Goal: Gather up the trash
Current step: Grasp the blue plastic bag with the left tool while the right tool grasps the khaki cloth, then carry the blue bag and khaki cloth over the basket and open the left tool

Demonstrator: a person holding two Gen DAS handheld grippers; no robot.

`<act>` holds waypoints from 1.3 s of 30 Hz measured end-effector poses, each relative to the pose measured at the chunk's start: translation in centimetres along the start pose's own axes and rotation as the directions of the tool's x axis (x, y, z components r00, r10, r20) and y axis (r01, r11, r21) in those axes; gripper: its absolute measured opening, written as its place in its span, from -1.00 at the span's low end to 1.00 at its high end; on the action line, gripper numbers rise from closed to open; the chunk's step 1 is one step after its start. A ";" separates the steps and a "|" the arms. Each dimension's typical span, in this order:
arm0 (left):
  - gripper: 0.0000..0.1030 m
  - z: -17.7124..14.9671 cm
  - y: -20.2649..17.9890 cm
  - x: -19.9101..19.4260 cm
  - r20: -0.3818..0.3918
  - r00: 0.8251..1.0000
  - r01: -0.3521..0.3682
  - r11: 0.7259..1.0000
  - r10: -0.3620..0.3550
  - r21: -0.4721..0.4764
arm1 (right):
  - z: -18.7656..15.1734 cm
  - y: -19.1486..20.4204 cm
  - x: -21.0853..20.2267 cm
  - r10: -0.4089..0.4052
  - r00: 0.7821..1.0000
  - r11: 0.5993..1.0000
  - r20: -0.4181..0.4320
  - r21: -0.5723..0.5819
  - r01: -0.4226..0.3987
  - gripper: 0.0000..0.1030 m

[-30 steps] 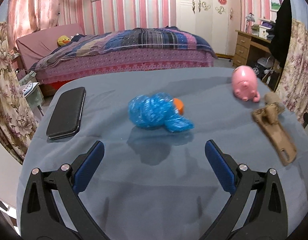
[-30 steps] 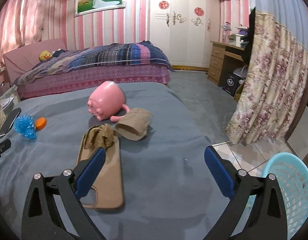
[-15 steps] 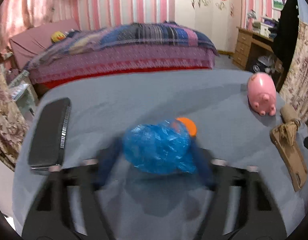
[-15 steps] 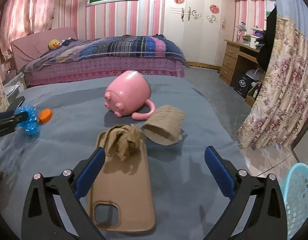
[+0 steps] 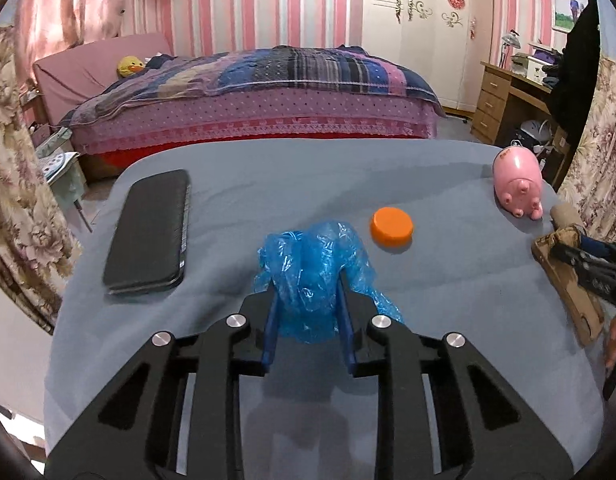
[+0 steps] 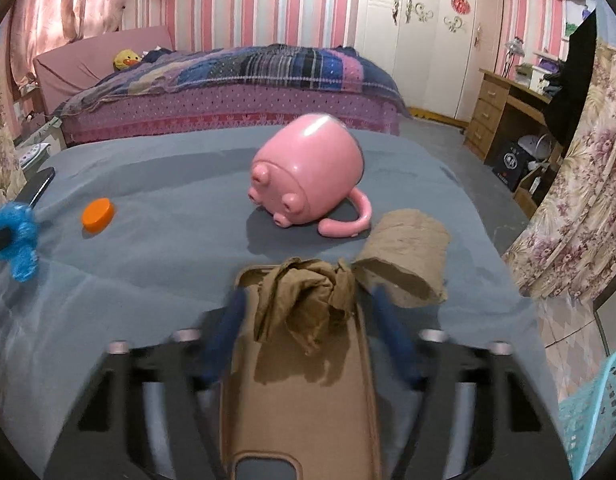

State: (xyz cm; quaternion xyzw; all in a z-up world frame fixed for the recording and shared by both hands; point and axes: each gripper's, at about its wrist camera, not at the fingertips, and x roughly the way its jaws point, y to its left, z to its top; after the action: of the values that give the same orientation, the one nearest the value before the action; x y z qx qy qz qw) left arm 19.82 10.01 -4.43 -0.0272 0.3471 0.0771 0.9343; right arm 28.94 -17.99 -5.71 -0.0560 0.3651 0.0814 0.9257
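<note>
A crumpled blue plastic wrapper is clamped between the blue pads of the left gripper, whose jaws are drawn in narrow against it, above the near middle of a table covered in grey cloth. An orange cap is seen lying flat on the cloth just beyond and to the right of the wrapper, apart from it. A black phone is laid on the left side of the table, well apart from the wrapper.

On the right side of the table, the right gripper is positioned over a tan phone case. Its jaws are closing, blurred by the motion, and a crumpled brown paper wad is seen between them, resting on the far end of the case; contact between the pads and the wad cannot be confirmed. A brown cardboard tube is lying on its side just to the right of the wad. A pink pig-shaped mug is tipped on its side farther back, its handle near the tube.

Part of a light blue mesh basket is visible on the floor at the near right, off the table. A bed with a patchwork blanket is seen in the far part of the room.
</note>
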 end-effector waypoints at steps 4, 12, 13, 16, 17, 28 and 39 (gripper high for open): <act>-0.55 -0.4 0.6 -0.8 -0.005 1.000 -0.005 1.000 0.005 -0.019 | -0.1 -0.2 -0.9 0.012 0.999 1.000 0.037 0.005 -0.012 -0.14; -0.55 -0.3 -2.4 -3.8 0.033 0.999 0.024 1.000 -0.024 -0.019 | -2.1 -1.5 -6.1 0.010 0.992 0.999 0.122 -0.036 -0.005 -0.14; -0.55 -0.3 -2.9 -4.1 0.036 0.999 0.031 0.999 -0.030 -0.016 | -2.5 -2.0 -7.0 0.000 0.991 0.999 0.133 -0.032 0.005 -0.14; -0.55 -0.2 -5.2 -5.4 0.053 0.997 0.055 0.999 -0.055 0.004 | -3.5 -3.4 -9.1 -0.015 0.988 1.000 0.154 -0.010 0.017 -0.14; -0.55 -0.2 -5.9 -5.7 0.058 0.996 0.061 0.998 -0.062 0.010 | -3.8 -4.1 -10.0 -0.023 0.986 1.000 0.163 -0.001 0.023 -0.14; -0.55 -0.1 -16.2 -9.4 0.101 0.979 0.166 0.981 -0.176 0.098 | -6.7 -13.0 -17.2 -0.138 0.966 0.988 0.219 0.103 0.118 -0.14; -0.55 -0.9 -25.4 -11.3 0.096 0.955 0.263 0.951 -0.280 0.159 | -10.6 -21.9 -21.3 -0.282 0.937 0.951 0.208 0.192 0.243 -0.14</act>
State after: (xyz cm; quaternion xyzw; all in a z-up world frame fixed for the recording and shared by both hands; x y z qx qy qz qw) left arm 14.99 -16.58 2.18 -0.0023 0.2890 -0.0763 0.9543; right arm 10.78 -43.52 2.16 -0.0186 0.2489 -0.0674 0.9660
